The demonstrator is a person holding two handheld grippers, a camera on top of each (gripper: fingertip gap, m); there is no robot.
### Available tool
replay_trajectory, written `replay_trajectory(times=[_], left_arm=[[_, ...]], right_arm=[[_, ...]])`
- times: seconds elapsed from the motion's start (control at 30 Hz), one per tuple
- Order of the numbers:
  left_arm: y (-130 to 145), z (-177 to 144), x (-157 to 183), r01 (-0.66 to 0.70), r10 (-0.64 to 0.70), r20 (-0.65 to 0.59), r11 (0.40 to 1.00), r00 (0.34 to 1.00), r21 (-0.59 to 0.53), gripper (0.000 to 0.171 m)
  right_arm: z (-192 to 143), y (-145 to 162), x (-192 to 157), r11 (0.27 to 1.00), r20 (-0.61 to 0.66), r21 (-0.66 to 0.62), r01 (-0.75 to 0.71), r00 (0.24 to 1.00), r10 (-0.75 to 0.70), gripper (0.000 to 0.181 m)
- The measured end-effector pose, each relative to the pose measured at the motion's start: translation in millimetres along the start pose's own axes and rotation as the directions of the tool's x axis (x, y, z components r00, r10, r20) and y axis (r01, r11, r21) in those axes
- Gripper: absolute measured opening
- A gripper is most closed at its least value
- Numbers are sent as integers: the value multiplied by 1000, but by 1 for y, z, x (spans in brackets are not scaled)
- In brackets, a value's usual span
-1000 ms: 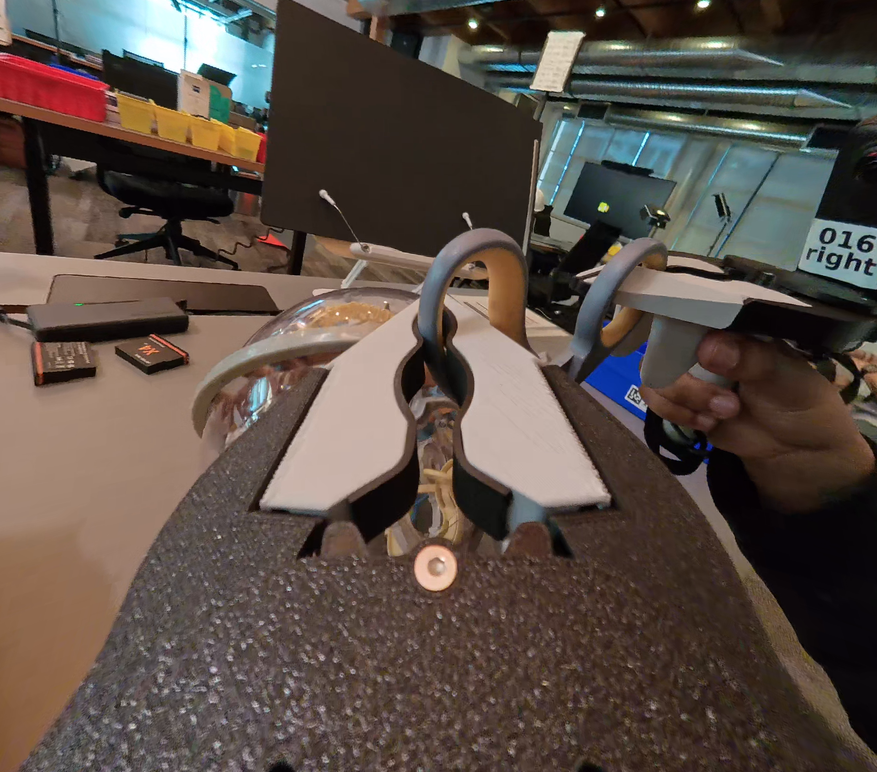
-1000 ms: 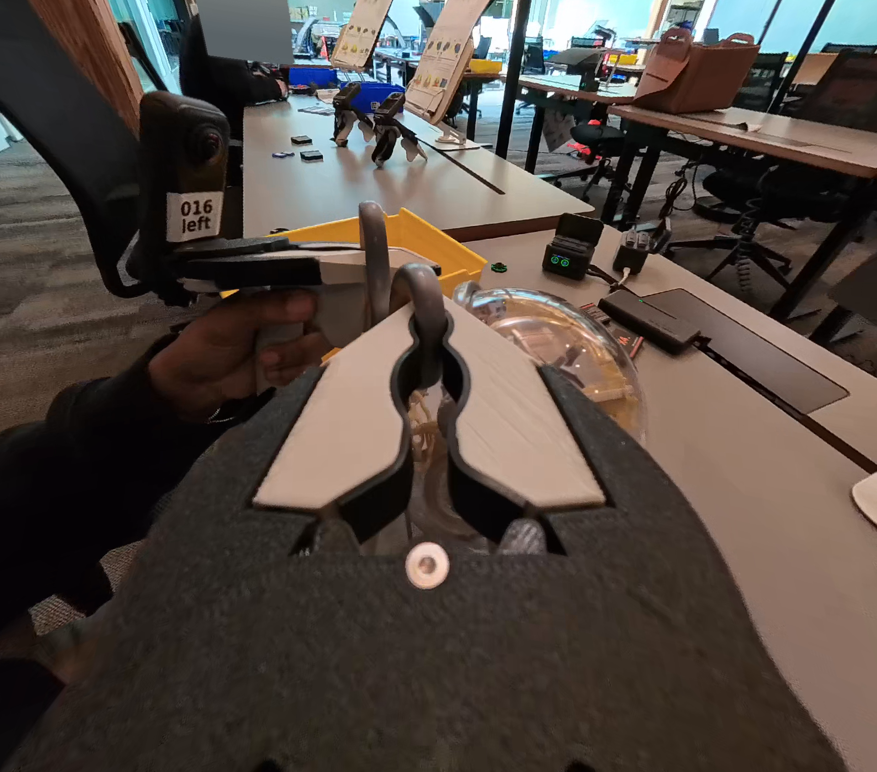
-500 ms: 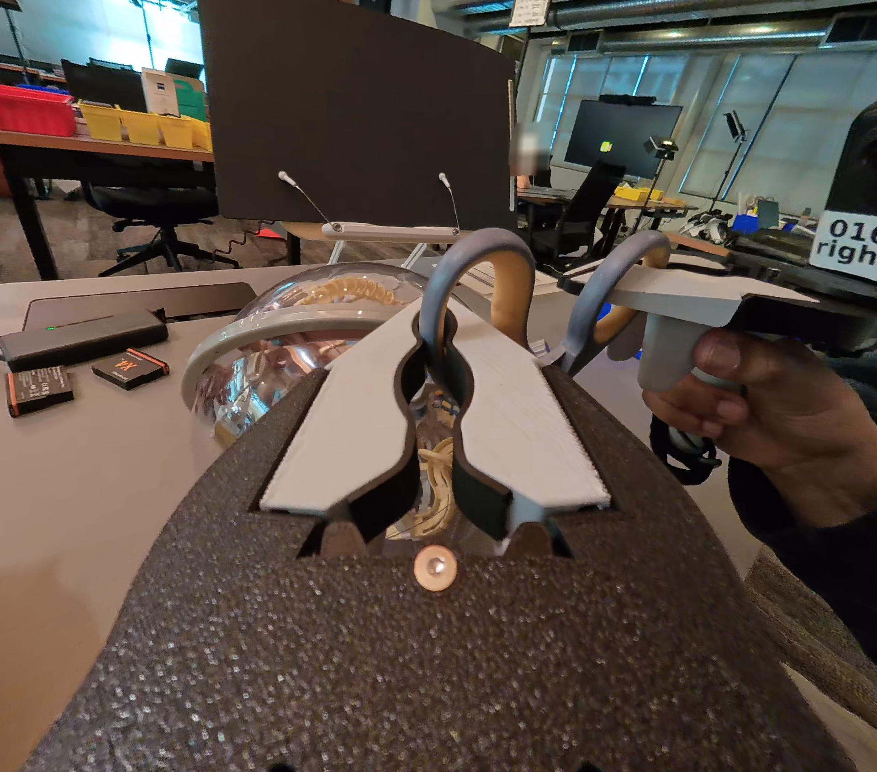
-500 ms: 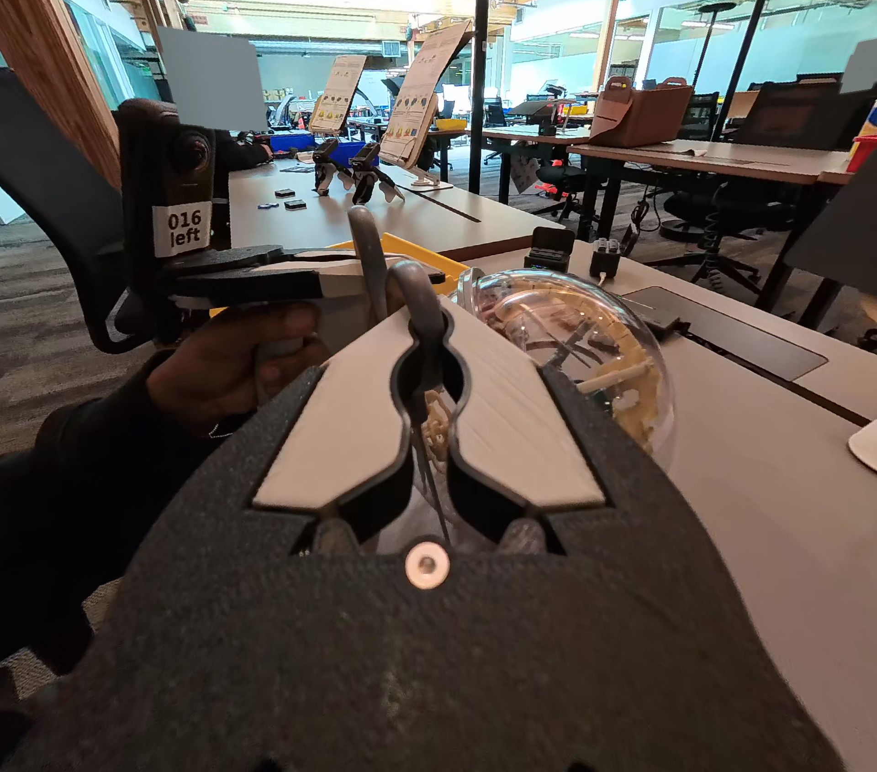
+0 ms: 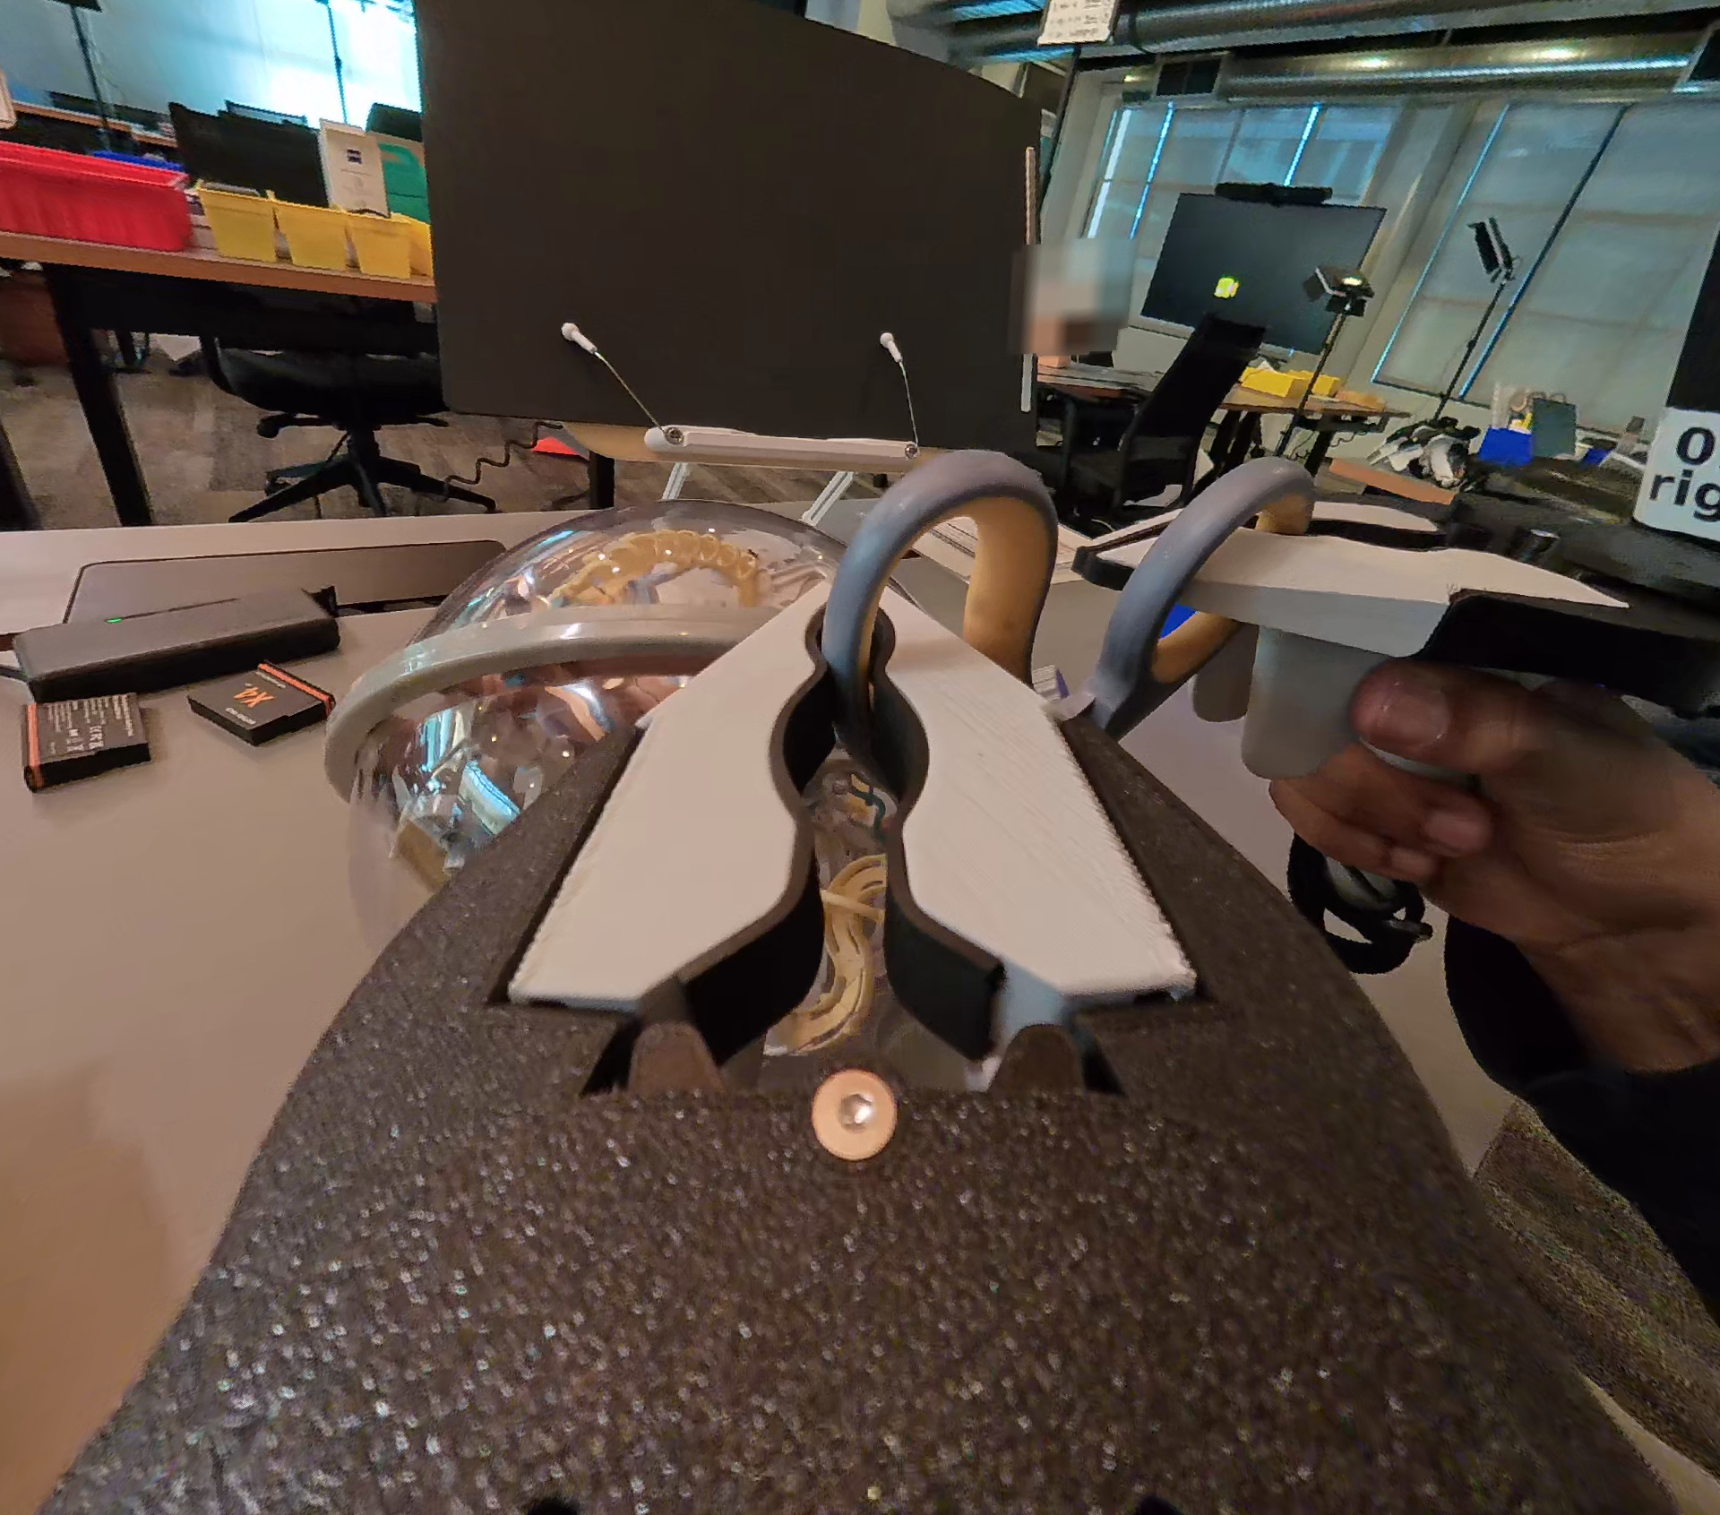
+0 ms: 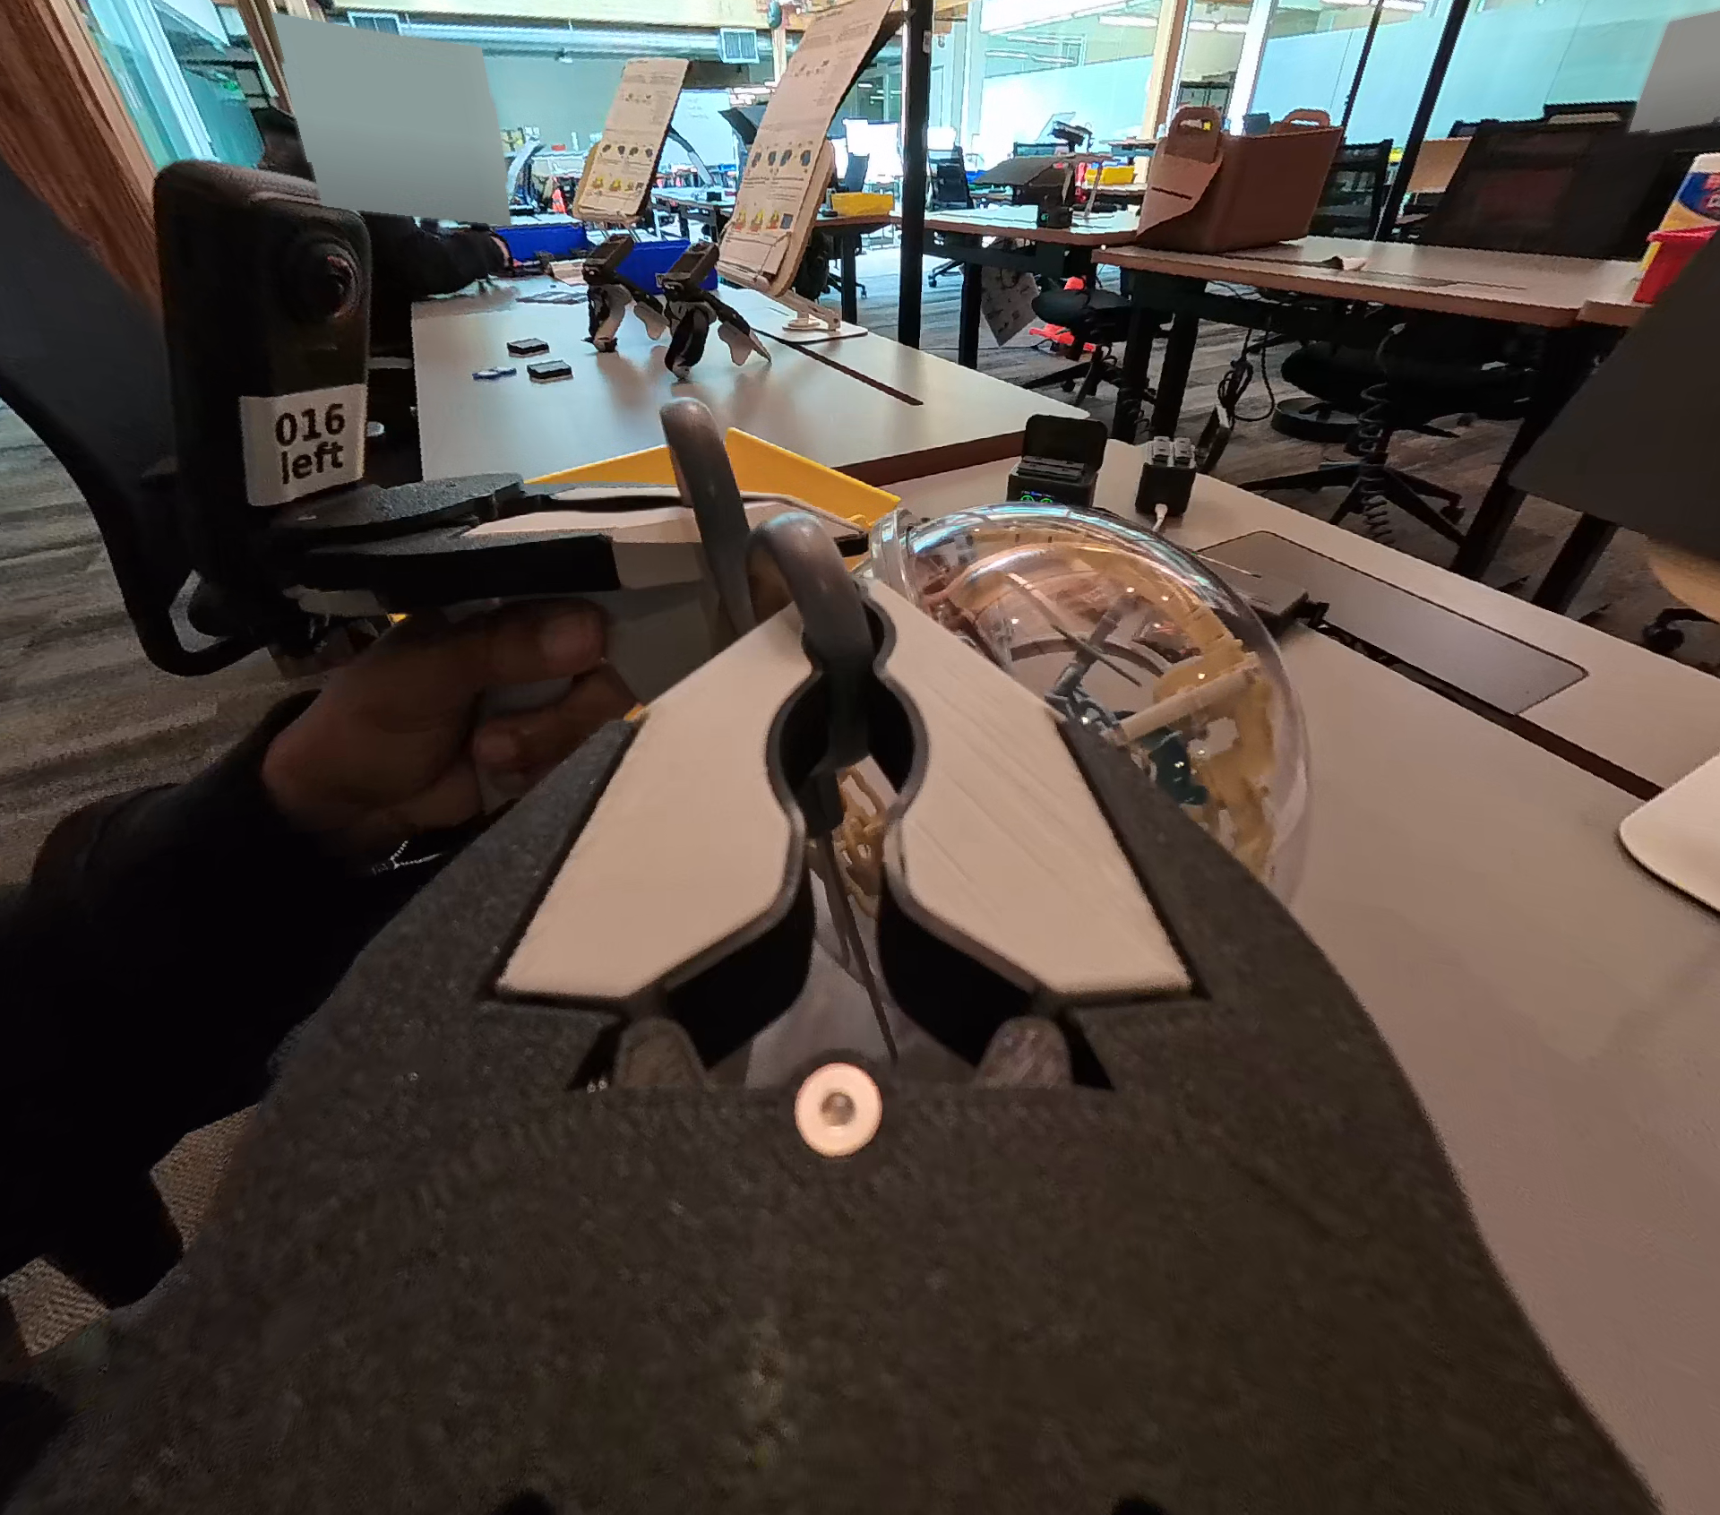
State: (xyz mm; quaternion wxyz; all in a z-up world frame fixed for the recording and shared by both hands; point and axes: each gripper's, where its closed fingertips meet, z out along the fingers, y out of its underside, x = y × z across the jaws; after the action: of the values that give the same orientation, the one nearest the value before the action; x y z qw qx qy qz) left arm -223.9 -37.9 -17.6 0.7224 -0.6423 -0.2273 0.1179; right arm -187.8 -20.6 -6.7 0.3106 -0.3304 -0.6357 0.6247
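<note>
Both claws are pinching the same pair of scissors [image 5: 940,567], 1 handle loop each. My left claw [image 5: 861,688] is pressed together on the grey rim of 1 loop; the tan inner lining shows above the fingers. My right claw [image 6: 842,688] is clamped on the other loop [image 6: 819,595], with a thin dark line running down between its fingers, probably blade or shank, too thin to be sure. In the left wrist view the right claw sits just beside mine, the person's hand [image 5: 1508,847] on its grip.

The scissors are held off the desk [image 5: 186,958], directly over a clear plastic sphere [image 5: 577,660] with a grey ring round it and yellow track parts inside. Whether the blades touch the sphere I cannot tell; the claws hide that.

Handling read:
- Scissors look light and stiff. The loops look rubbery, so decent friction, but they are curved and narrow, so the pinch can pivot. Best hold is low on the loop, near the shank.
- Sphere looks like a hard, thin, glossy shell: slippery, free to roll, easy to scratch with a blade tip. Best hold is the grey ring, not the bare dome.

Also on the desk: a black power bank [image 5: 177,637], 2 small batteries [image 5: 84,735] and a yellow bin [image 6: 800,470] behind the left claw.
</note>
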Motion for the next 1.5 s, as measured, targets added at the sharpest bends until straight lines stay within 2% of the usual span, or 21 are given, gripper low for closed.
replay_trajectory(times=[0.43,0.8,0.9,1.07,1.2,1.37,1.5], left_arm=[[-1,-1,-1,-4,4,-6,1000,1000,-7,0],[2,2,-4,-25,26,47,999,999,-25,0],[0,1,-6,-4,4,4,1000,1000,-14,0],[-5,-2,-10,-14,13,14,1000,1000,27,0],[-4,-2,-14,17,-18,8,999,1000,27,0],[-4,-6,-28,35,-36,28,999,999,27,0],[0,-3,-22,23,-23,9,1000,1000,11,0]], right_arm=[[7,0,-4,998,41,-66,15,999,-12,0],[11,3,0,995,35,-99,30,999,-27,0],[12,2,-3,991,13,-116,67,998,-66,0],[13,1,-6,986,26,-130,108,994,-105,0],[6,5,-4,983,20,-143,112,994,-110,0],[-10,7,6,995,15,-98,36,999,-35,0],[-19,8,8,996,3,-81,29,1000,-29,0]])
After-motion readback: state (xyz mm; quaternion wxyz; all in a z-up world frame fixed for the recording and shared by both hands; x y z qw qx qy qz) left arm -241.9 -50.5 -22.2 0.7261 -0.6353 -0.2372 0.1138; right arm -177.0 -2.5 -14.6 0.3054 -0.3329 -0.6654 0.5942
